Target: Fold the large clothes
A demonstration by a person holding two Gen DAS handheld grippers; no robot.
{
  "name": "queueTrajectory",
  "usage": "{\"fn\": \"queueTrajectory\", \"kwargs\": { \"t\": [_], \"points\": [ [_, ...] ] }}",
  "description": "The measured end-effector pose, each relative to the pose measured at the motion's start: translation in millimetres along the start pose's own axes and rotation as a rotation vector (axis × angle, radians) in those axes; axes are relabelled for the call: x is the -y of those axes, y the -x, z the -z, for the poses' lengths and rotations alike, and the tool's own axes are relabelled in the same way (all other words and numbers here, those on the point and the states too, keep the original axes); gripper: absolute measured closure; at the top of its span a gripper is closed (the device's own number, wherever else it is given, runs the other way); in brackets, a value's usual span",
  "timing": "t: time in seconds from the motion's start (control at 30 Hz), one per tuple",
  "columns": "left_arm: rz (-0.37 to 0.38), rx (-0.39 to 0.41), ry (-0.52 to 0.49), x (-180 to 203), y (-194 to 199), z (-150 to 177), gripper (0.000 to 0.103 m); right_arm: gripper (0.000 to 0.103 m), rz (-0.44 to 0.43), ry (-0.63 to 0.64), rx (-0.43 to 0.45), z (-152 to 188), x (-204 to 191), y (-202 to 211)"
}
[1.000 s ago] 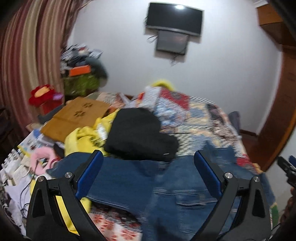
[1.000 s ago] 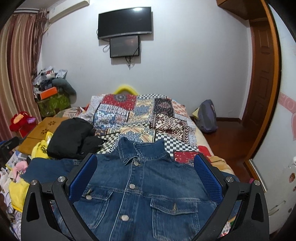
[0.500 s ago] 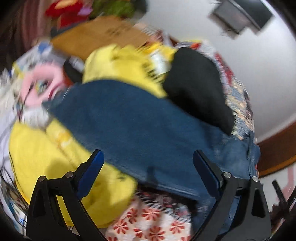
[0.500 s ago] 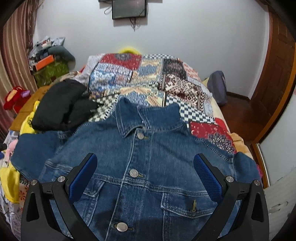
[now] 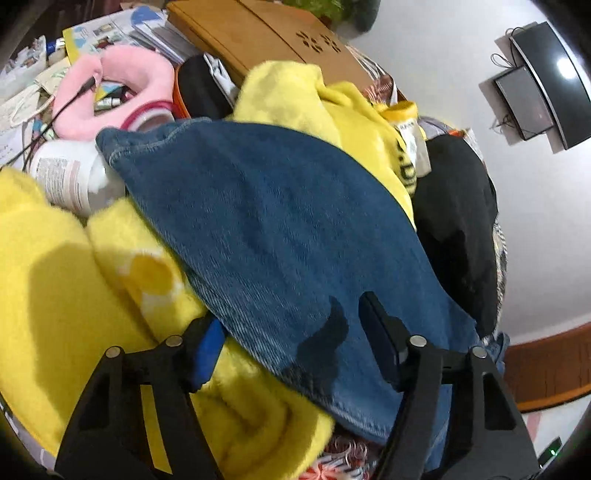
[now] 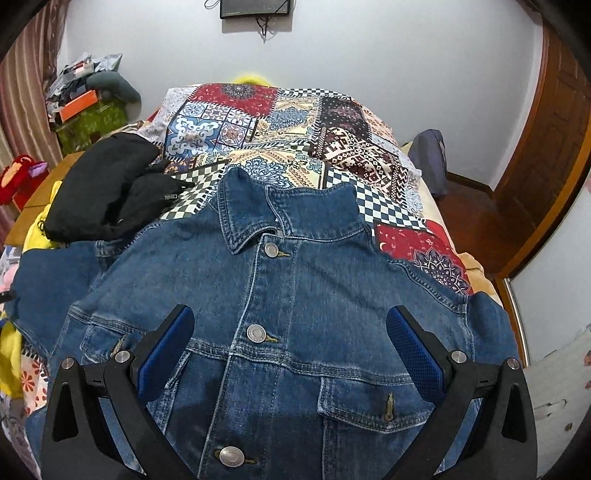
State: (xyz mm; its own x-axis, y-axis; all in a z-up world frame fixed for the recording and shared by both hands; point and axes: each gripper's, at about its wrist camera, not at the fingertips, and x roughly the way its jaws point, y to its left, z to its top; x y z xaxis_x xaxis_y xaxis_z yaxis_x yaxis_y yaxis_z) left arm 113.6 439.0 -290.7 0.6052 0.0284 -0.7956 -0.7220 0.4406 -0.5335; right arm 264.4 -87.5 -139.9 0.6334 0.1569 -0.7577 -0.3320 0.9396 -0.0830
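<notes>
Your denim jacket (image 6: 280, 295) lies front side up on the patchwork bedspread (image 6: 295, 122), collar toward the far end of the bed, its 3 visible metal buttons running down the middle toward you. Its left sleeve (image 5: 280, 229) stretches out to the left, off the bedspread and over a heap of yellow fleece (image 5: 66, 266).

Your left gripper (image 5: 291, 343) sits at the near edge of that sleeve. The left finger's blue pad (image 5: 208, 350) is tucked under the denim, against the yellow fleece, and the right finger rests on top of the cloth. A wide gap remains between them, so the jaws are spread and the sleeve is straddled, not pinched.

Your right gripper (image 6: 291, 350) hovers over the jacket's chest, jaws spread wide, 1 blue pad (image 6: 415, 354) above the right chest pocket and the other above the left one. You cannot tell from this view whether the tips touch the denim.

A black garment (image 6: 103, 188) lies at the far left of the jacket, beside the collar. Further left you have a pink neck pillow (image 5: 122, 88), a white bottle (image 5: 70, 181) touching the sleeve cuff, and a tan wooden board (image 5: 266, 33).
</notes>
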Motion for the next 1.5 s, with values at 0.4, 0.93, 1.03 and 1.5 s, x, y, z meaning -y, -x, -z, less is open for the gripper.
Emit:
{"fn": "queueTrajectory", "kwargs": {
  "t": [0.4,0.93,1.03,1.5],
  "points": [
    [-0.214,0.169,-0.294,76,51,16,0.092,0.000,0.023,0.005,0.047,-2,15,25],
    [0.185,0.328,-0.731,319,133,93,0.093,0.000,0.052,-0.057,0.126,1,67,50],
    [0.239,0.270,-0.826,360,114,129,0.093,0.000,0.069,-0.060,0.127,6,76,52],
    [0.207,-0.222,-1.175,400,-12,311,0.093,0.000,0.129,-0.080,0.074,32,117,51]
  ]
}}
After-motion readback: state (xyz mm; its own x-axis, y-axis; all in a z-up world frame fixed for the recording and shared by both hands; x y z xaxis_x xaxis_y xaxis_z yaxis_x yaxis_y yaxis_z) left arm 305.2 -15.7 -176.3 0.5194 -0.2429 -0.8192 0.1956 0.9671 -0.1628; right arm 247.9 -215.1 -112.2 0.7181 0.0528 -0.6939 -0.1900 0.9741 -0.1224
